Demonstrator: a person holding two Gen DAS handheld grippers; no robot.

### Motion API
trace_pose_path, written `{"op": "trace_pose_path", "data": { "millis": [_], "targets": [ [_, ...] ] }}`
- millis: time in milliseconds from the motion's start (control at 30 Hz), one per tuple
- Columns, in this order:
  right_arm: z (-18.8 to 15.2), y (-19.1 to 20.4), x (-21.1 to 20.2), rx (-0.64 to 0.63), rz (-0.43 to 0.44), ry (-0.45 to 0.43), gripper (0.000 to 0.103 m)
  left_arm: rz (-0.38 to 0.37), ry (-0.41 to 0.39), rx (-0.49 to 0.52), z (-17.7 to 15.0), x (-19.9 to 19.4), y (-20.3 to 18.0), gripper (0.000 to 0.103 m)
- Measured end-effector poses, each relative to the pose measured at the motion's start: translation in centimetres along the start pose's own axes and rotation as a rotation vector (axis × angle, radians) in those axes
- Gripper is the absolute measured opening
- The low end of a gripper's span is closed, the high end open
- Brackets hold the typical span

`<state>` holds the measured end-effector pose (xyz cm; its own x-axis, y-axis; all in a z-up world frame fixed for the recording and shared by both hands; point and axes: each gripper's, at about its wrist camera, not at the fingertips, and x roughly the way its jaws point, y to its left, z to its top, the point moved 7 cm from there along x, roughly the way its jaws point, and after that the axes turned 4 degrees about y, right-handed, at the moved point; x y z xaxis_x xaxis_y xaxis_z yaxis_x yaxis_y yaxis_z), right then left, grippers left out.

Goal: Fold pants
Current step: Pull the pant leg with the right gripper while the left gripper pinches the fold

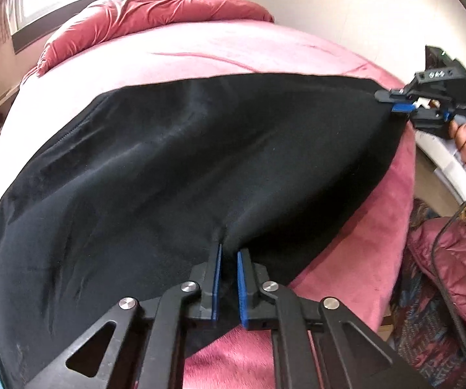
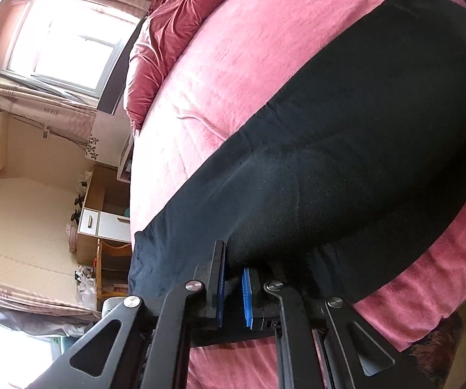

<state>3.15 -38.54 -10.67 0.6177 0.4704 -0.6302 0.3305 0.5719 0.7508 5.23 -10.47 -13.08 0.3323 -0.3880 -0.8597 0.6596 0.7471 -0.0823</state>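
Black pants [image 1: 200, 162] lie spread across a pink bed [image 1: 200, 55]. My left gripper [image 1: 229, 253] is shut on the near edge of the pants, cloth pinched between its blue pads. My right gripper [image 1: 391, 100] shows in the left wrist view at the far right corner of the pants, shut on that corner. In the right wrist view the pants [image 2: 346, 162] stretch away over the bed [image 2: 233, 64], and my right gripper [image 2: 233, 259] has black cloth bunched between its pads.
A crumpled red duvet [image 1: 155, 9] lies at the head of the bed. A maroon puffer jacket [image 1: 453, 269] sits at the right beside the bed. A wooden bedside cabinet [image 2: 103, 217] and a window [image 2: 64, 48] are off the bed's left side.
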Motion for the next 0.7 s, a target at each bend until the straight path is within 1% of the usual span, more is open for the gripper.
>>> {"op": "trace_pose_path", "data": {
  "millis": [67, 167, 267, 367, 433, 467, 500, 533, 600, 667, 700],
  "targets": [
    [-0.2, 0.0, -0.3, -0.013, -0.009, 0.0, 0.009, -0.026, -0.016, -0.001, -0.3, -1.1, 0.1, 0.008],
    [-0.9, -0.5, -0.7, -0.023, -0.026, 0.016, 0.009, -0.056, -0.02, 0.011, -0.9, -2.0, 0.1, 0.008],
    [-2.1, -2.0, -0.2, -0.031, -0.084, 0.056, 0.009, -0.083, -0.003, 0.023, -1.8, -2.2, -0.1, 0.008],
    [-3.0, -4.2, 0.8, -0.013, -0.142, 0.087, 0.009, -0.076, 0.031, 0.026, -2.3, -1.2, 0.0, 0.008],
    [-3.2, -5.2, 1.5, 0.004, -0.148, 0.109, 0.009, -0.068, 0.047, 0.008, -2.2, -0.7, 0.0, 0.009],
    [-3.1, -5.3, 1.7, 0.005, -0.149, 0.118, 0.01, -0.076, 0.049, 0.001, -2.3, -0.8, -0.3, 0.01],
    [-3.1, -5.3, 1.5, 0.006, -0.143, 0.121, 0.011, -0.081, 0.053, -0.004, -2.1, -0.7, -0.4, 0.013],
    [-3.0, -5.1, 1.3, 0.007, -0.127, 0.126, 0.013, -0.087, 0.053, -0.009, -2.1, -0.8, -0.4, 0.013],
    [-2.5, -5.0, 0.1, -0.004, -0.11, 0.107, 0.016, -0.104, 0.052, -0.026, -2.1, -0.8, -0.3, 0.016],
    [-1.6, -5.6, -1.7, 0.003, -0.109, 0.048, 0.018, -0.135, 0.046, -0.047, -2.2, -1.4, -0.1, 0.022],
    [-1.0, -6.1, -2.7, 0.021, -0.108, 0.014, 0.018, -0.152, 0.04, -0.06, -2.2, -1.7, -0.1, 0.023]
  ]
}}
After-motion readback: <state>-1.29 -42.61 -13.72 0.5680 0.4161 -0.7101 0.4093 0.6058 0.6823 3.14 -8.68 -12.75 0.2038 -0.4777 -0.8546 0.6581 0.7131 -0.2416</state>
